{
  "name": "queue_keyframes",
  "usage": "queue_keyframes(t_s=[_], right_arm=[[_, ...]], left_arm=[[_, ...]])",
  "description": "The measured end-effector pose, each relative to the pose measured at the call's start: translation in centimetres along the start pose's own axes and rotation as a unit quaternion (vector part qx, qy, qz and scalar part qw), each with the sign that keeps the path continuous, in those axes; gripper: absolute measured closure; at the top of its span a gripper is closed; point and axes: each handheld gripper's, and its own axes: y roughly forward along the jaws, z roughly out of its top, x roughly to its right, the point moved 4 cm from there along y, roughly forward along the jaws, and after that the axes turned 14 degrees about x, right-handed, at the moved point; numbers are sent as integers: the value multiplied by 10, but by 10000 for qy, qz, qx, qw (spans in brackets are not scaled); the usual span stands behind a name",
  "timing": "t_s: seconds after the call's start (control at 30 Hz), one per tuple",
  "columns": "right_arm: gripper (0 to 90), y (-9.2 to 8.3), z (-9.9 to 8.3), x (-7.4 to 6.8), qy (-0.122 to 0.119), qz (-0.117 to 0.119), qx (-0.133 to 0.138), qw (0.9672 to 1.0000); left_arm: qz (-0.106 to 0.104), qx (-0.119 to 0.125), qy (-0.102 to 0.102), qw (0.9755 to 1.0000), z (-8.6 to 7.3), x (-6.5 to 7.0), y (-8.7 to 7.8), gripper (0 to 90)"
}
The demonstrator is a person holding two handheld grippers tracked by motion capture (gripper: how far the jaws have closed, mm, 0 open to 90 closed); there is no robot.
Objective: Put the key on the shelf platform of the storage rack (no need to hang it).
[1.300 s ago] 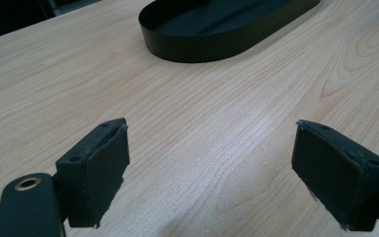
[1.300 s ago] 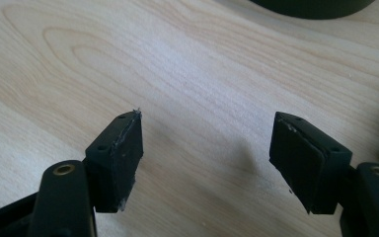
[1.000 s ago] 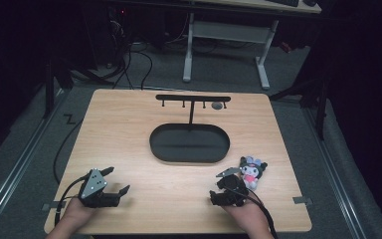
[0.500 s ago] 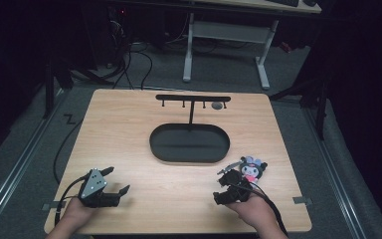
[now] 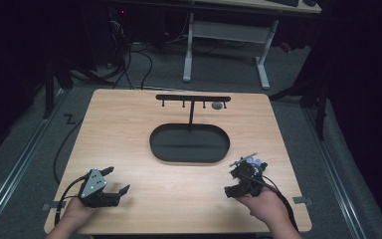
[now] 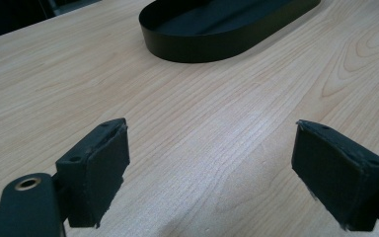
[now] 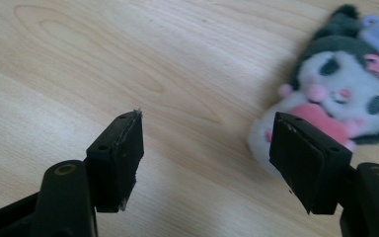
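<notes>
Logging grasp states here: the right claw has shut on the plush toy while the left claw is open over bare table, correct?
Not quite. The right claw is open, its jaws apart, with the plush toy lying on the table beside one jaw, ungrasped; the right gripper view shows it. The left claw is indeed open over bare table.

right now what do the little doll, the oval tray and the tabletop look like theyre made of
Doll: soft plush fabric, judging by its fuzzy nap and rounded stuffed shape.
Oval tray: probably painted metal or hard plastic; matte black, thin even wall, faint sheen inside.
Tabletop: light wood or wood-look laminate; clear grain lines, smooth satin surface. Which one cannot be told.
</notes>
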Motion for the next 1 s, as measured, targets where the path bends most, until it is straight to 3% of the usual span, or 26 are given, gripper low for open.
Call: queue_keyframes(t_s=[0.03,0.23,0.43,0.6,1.0], right_arm=[[292,-2,1,4,-63,-24,23,10000],[300,-11,1,14,68,-157,-16,9999],[282,-14,-4,33,402,-338,-106,9986],[237,-5,-9,40,650,-385,-185,9970],[243,25,-12,49,1043,-540,-431,9921]], left_arm=[[0,-3,7,10000,0,0,0,155],[8,-9,11,10000,0,0,0,155],[17,-13,18,10000,0,0,0,155],[18,-16,19,10000,0,0,0,155],[3,-21,6,10000,0,0,0,155]])
